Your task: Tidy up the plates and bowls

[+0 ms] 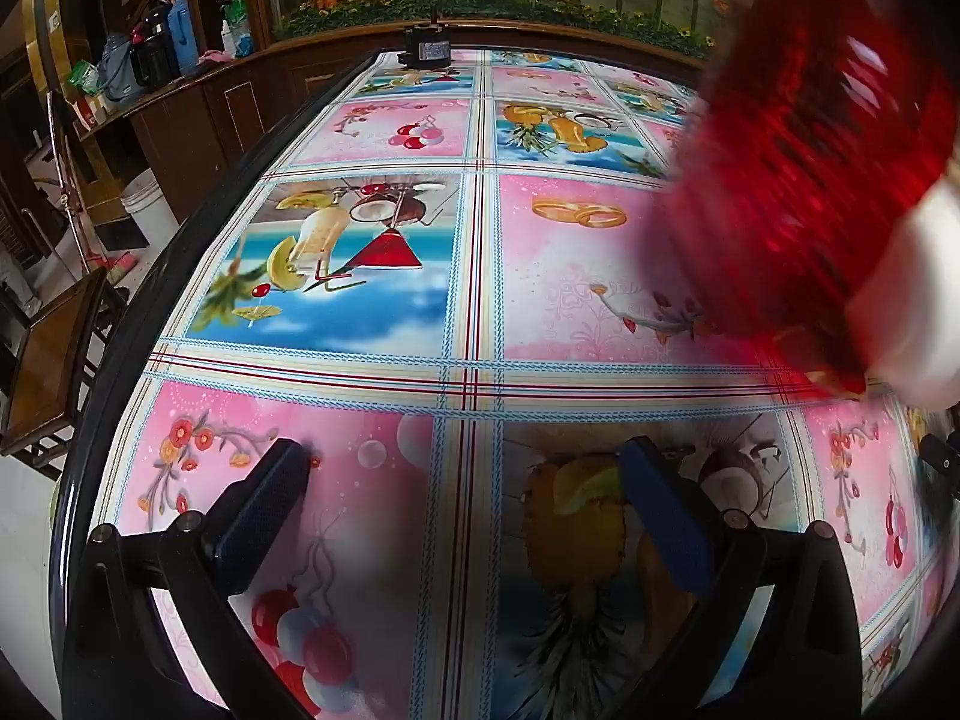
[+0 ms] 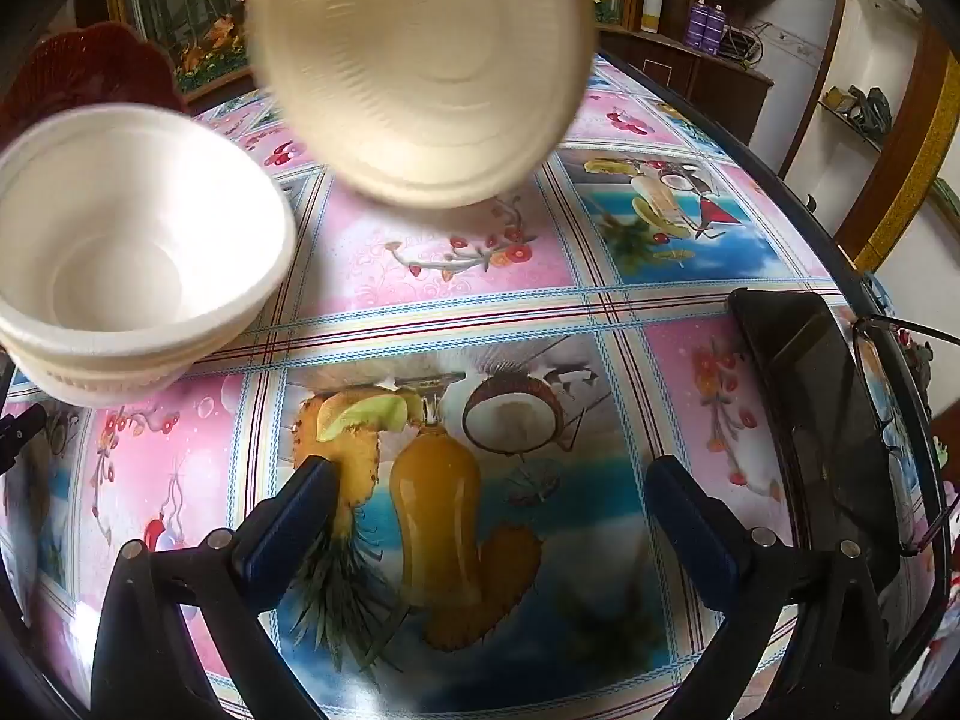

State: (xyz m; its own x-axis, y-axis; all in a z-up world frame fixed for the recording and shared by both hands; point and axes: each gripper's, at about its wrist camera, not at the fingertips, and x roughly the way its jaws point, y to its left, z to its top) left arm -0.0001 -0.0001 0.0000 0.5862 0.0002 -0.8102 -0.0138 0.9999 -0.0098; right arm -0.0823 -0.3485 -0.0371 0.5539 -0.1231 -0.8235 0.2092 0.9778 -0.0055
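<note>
Plates and bowls are what I am sorting here, and I place them all against the table (image 2: pixel 600 312), a big one under a glossy tablecloth printed with pink flower squares and blue fruit squares. In my left wrist view, a blurred red ribbed translucent plate (image 1: pixel 798 138) fills the upper right, above the table's right side, its lower edge close to the cloth; I cannot tell whether it touches, nor what holds it. Just below it is a blurred white shape (image 1: pixel 912 300) that I cannot identify. In my right wrist view, a cream ridged plastic bowl (image 2: pixel 420 66), also smeared by blur, hangs tilted over the far middle of the table, its hollow facing me. A stack of white foam bowls (image 2: pixel 138 264) stands upright on the table's left side. Behind that stack I see a dark red ribbed dish (image 2: pixel 90 72) at the far left. A black flat phone-like slab (image 2: pixel 822 420) lies along the table's right edge, with thin-framed glasses (image 2: pixel 888 360) on it.

My left gripper (image 1: pixel 468 510) hangs over the near cloth, spread wide, holding nothing. My right gripper (image 2: pixel 492 516) is likewise spread wide and empty above the pineapple print.
</note>
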